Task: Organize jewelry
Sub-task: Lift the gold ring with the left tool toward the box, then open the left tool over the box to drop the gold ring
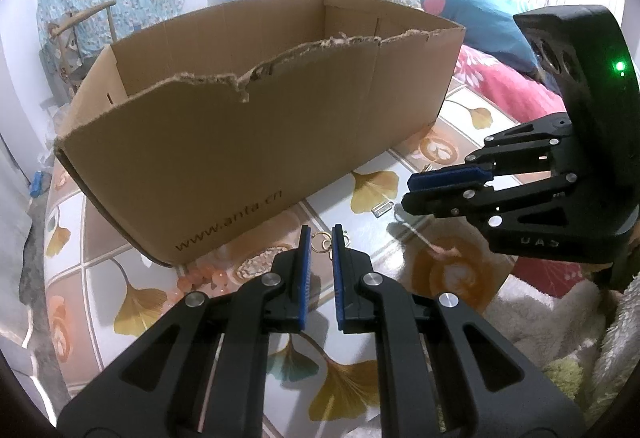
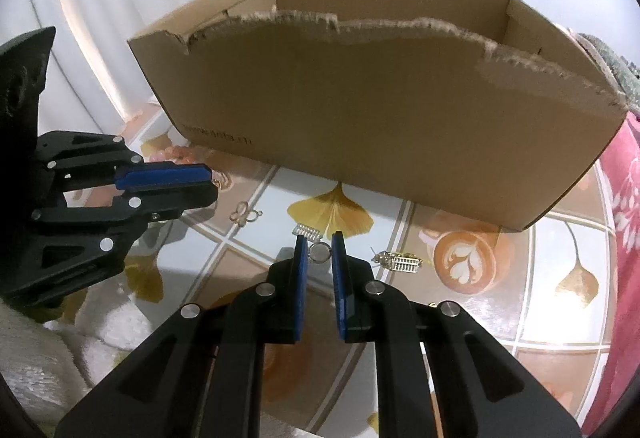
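Looking along the left gripper (image 1: 321, 236), its blue-padded fingers (image 1: 305, 262) stand nearly closed, a narrow slit between them, and thin gold wire rings (image 1: 320, 241) lie on the bench (image 1: 376, 193) at the tips; whether the pads pinch them I cannot tell. Just beyond stands a wide brown cardboard box (image 1: 256, 125) with a torn upper edge and a printed web address on its near wall. A string of pale orange beads (image 1: 200, 280) lies left of the fingers, near the box corner. A small silver comb-like clip (image 1: 381, 208) lies to the right, close under the right gripper (image 1: 412, 189), which points in from that side with its fingers almost together.

From the right wrist, the right gripper (image 2: 320, 244) has its fingers (image 2: 301, 258) drawn close on either side of a small silver ring (image 2: 319, 253) at their tips. A gold-toned ornate piece (image 2: 398, 261) lies just right, a silver comb-like clip (image 2: 307, 232) just ahead, a gold looped earring (image 2: 244, 215) left. The left gripper (image 2: 210, 183) reaches in from the left, near closed.
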The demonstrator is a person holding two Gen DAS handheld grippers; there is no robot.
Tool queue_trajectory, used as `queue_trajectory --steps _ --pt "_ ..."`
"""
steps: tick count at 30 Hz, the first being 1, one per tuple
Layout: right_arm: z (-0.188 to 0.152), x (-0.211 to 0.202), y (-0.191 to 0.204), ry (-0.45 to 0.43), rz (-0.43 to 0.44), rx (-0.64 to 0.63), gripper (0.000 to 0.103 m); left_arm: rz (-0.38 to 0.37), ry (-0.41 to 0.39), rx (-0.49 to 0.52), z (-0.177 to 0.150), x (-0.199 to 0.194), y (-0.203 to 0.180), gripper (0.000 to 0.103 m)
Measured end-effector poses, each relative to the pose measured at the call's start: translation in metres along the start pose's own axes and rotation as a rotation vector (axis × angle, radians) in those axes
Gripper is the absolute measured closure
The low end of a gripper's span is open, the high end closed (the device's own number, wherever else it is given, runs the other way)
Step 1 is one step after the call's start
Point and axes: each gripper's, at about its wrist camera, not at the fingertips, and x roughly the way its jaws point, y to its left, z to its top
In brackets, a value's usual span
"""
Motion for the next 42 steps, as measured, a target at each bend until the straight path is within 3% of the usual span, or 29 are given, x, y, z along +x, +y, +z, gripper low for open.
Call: queue_trajectory --steps 11,14,17,20,24,28,34,42 --pt "0.008 -0.064 -0.008 -0.134 0.044 -0.018 0.091 -0.004 -0.123 0.04 0.021 -0.052 -0.016 0.094" --pt "0.02 -0.089 -0.01 -0.199 0.083 -0.042 0.091 -0.017 -0.18 0.061 0.036 -0.072 -0.016 0.094" --pt "0.041 -0.112 -0.016 -0.274 0.109 -0.079 0.091 0.025 -0.241 0.125 0.054 -0.088 -0.014 0.094" --pt "0.073 -0.115 -0.025 -0.287 0.158 -0.089 0.091 0.027 -0.256 0.133 0.077 -0.089 -0.002 0.094" --pt "0.121 -0.086 -0.044 -0.163 0.195 -0.071 0.091 0.01 -0.173 0.121 0.107 -0.07 0.023 0.094" --pt "0.159 -0.033 -0.051 0.058 0.293 -0.019 0.091 -0.026 -0.009 0.082 0.127 -0.034 0.051 0.094" --pt "0.177 0.04 -0.038 0.321 0.328 0.007 0.091 -0.016 0.223 0.105 0.133 0.019 0.075 0.094" --pt "0.179 0.079 -0.024 0.446 0.291 0.002 0.09 0.035 0.346 0.168 0.129 0.051 0.079 0.093"
